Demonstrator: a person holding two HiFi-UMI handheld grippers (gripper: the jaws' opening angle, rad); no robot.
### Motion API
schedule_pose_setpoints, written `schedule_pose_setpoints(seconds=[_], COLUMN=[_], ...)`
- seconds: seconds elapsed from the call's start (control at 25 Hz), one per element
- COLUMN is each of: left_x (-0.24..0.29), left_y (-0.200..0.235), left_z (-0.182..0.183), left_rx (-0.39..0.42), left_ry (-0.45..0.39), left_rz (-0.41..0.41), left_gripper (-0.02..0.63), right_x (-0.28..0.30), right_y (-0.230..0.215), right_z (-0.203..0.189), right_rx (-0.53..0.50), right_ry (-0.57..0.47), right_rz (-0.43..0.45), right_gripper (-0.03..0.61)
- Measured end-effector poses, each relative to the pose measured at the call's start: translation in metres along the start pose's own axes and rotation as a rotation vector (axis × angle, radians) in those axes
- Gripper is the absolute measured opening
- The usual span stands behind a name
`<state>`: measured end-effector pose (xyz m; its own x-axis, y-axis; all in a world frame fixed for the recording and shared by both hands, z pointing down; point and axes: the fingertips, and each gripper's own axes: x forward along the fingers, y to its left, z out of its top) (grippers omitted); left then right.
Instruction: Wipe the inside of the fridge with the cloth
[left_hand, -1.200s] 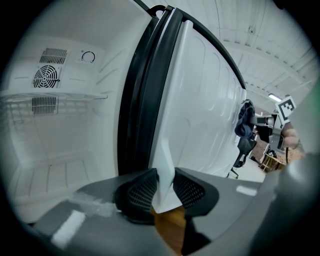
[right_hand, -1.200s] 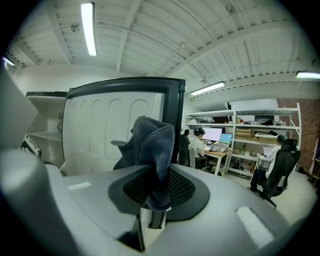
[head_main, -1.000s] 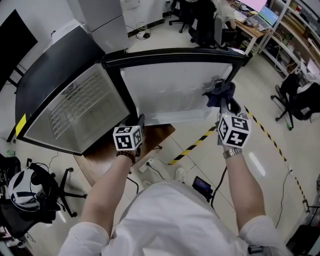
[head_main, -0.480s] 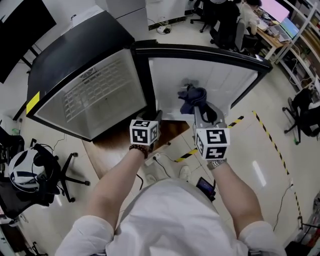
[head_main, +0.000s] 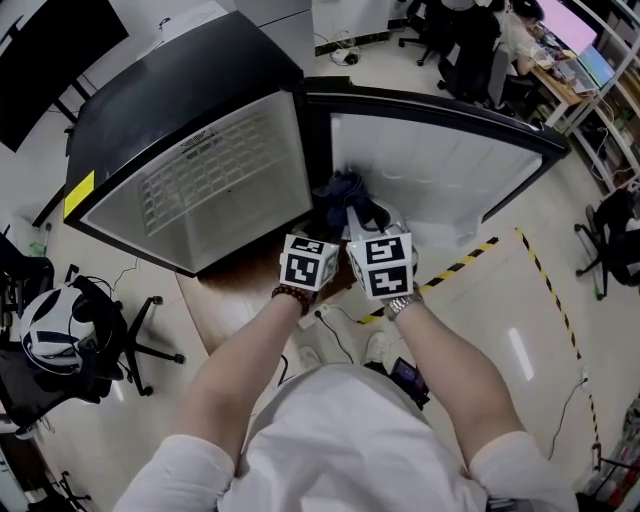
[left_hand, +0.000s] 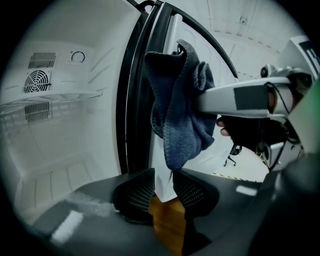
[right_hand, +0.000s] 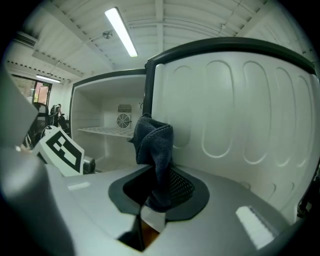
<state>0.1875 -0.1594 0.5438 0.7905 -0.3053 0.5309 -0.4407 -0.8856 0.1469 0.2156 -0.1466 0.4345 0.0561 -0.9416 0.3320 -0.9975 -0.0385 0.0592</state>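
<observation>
The black fridge (head_main: 150, 90) stands open, its door (head_main: 440, 165) swung out to the right with the white inner liner showing. My right gripper (head_main: 362, 225) is shut on a dark blue cloth (head_main: 345, 193), which bunches up above the jaws (right_hand: 154, 145) near the door's hinge side. My left gripper (head_main: 316, 238) is close beside it on the left, open (left_hand: 163, 187) with nothing between its pads. In the left gripper view the cloth (left_hand: 180, 110) hangs just ahead of it, in front of the black door edge. The white interior (left_hand: 55, 125) holds a fan grille and a wire shelf.
A wooden board (head_main: 240, 290) lies under the fridge front, with yellow-black floor tape (head_main: 455, 265) to its right. A chair with a white helmet (head_main: 45, 340) stands at the left. Office chairs and desks (head_main: 540, 50) fill the far right; cables run by my feet.
My right gripper has carried the cloth leftward along the door liner, from its far edge to the hinge side, ending next to the left gripper. The left gripper has barely moved.
</observation>
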Motion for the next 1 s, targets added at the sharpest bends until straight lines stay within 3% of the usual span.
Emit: schedule_pose_setpoints(seconds=[0.44, 1.0], left_x=[0.001, 0.0], left_y=[0.002, 0.003], left_z=[0.001, 0.001], left_rx=[0.001, -0.019], left_ry=[-0.002, -0.019], left_rz=[-0.025, -0.026], left_gripper=[0.11, 0.11], right_x=[0.008, -0.039], right_y=[-0.024, -0.108], right_z=[-0.008, -0.036], right_rx=[0.045, 0.114], right_ry=[0.002, 0.018], right_rz=[-0.071, -0.257], right_gripper=[0.065, 0.064])
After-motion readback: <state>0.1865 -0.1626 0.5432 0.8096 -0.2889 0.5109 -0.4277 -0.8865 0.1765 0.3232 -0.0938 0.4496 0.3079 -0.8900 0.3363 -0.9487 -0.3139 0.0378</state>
